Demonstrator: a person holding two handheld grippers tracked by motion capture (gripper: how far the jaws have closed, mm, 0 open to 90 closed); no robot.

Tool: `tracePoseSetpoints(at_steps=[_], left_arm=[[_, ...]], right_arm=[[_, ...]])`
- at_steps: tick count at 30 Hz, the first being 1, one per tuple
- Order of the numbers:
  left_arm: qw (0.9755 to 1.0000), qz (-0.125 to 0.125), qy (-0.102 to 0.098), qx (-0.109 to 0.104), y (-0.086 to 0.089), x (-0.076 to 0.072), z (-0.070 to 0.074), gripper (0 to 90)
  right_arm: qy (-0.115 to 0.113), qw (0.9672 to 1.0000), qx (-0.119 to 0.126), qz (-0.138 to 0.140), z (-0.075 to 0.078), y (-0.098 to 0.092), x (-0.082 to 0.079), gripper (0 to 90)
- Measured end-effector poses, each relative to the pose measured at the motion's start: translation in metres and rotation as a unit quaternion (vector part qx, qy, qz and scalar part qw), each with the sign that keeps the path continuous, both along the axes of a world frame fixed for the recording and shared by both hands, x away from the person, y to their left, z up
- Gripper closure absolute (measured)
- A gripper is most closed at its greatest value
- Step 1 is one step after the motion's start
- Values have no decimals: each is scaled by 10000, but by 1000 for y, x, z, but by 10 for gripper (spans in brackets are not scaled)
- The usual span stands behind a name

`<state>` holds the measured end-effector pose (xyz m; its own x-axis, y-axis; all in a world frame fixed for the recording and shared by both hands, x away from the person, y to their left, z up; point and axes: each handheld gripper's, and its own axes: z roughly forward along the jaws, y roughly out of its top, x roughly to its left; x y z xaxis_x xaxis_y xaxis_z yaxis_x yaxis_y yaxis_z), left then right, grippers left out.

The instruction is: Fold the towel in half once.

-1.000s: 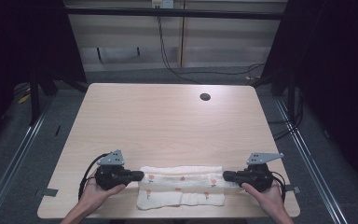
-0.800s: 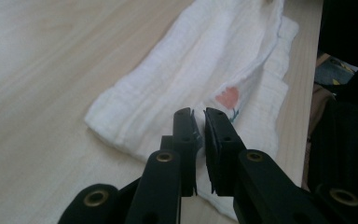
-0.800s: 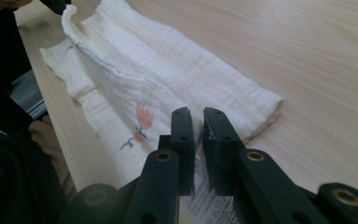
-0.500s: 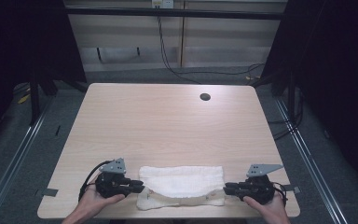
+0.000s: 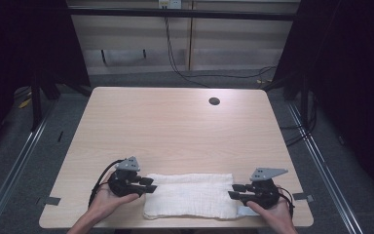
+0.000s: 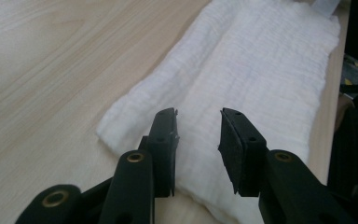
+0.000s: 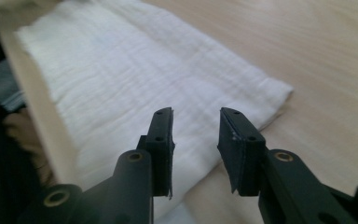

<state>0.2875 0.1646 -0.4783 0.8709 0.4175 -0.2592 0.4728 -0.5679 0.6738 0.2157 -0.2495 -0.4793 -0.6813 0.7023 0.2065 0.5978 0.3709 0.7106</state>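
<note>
- Two grippers sit at the near edge of the table (image 5: 175, 126), one at each short end of a folded white cloth (image 5: 192, 195).
- Cloth lies flat near the front edge, long side running left to right, folded into a thick rectangle (layers show at its edges in the gripper views).
- Left gripper (image 5: 148, 185) is at the cloth's left end, held in the person's left hand (image 5: 108, 202); jaws released, gap between the pads clear, and they have just been opening.
- In the left gripper view the left gripper (image 6: 198, 135) hovers just over the cloth's (image 6: 261, 79) end; nothing pinched, pads not pressing on the fabric.
- Right gripper (image 5: 234, 191) is at the cloth's right end, in the right hand (image 5: 272, 214); jaws also released and just been opening.
- In the right gripper view the right gripper (image 7: 196, 135) has its jaws parted over the cloth's (image 7: 121, 79) corner, with fabric below them and not clamped.
- A small dark round hole (image 5: 214, 101) sits in the tabletop at the far right, well apart from the cloth.
- Bit of pale tape or label pokes out under the cloth's right end (too small to tell which).
</note>
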Motion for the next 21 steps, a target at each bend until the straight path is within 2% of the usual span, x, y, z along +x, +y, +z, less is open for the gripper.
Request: tracePoseSetpoints(at_steps=[1, 2, 3, 4, 5, 6, 7, 8, 9, 12, 15, 16, 18, 19, 20, 21], left_arm=[[10000, -8, -3, 58, -3, 2, -3, 633], [9998, 11, 24, 189, -6, 8, -10, 629], [9998, 11, 24, 189, -6, 8, -10, 624], [9997, -6, 49, 232, -7, 11, -13, 624], [9998, -15, 122, 147, -7, 12, -14, 623], [9998, -5, 89, 172, -7, 13, -14, 622], [9998, 16, 57, 176, -7, 13, -15, 622], [9998, 23, 48, 183, -7, 13, -15, 622], [9999, 17, 71, 126, -7, 14, -15, 621], [9999, 70, 39, 144, -8, 15, -16, 618], [9998, 65, 99, 148, -13, 18, -15, 576], [9998, 76, 136, 107, -14, 21, -15, 576], [9998, 74, 115, 120, -18, 26, -15, 570], [9998, 108, 36, 183, -21, 27, -14, 570], [9998, 108, 36, 183, -21, 27, -14, 561], [9998, 81, 61, 166, -23, 27, -15, 558]], right_arm=[[-3, 9997, -144, -212, -1, 4, 10, 612], [6, 9994, -193, -299, -3, 5, 16, 591], [6, 9994, -193, -299, -3, 5, 16, 591], [44, 9988, -242, -429, -5, 7, 22, 563], [136, 9983, -256, -497, -8, 8, 28, 565], [215, 9978, -288, -564, -11, 8, 34, 563], [198, 9966, -412, -687, -14, 9, 39, 559], [222, 9966, -401, -685, -15, 9, 41, 567], [222, 9966, -400, -690, -15, 9, 42, 593], [133, 9961, -489, -725, -14, 10, 45, 635], [98, 9952, -672, -702, -11, 16, 53, 793], [98, 9952, -672, -702, -11, 16, 53, 793], [141, 9946, -702, -755, -13, 16, 57, 864], [195, 9945, -601, -840, -13, 9, 59, 877], [195, 9945, -601, -840, -13, 9, 59, 877], [128, 9946, -447, -925, -11, 1, 61, 883]])
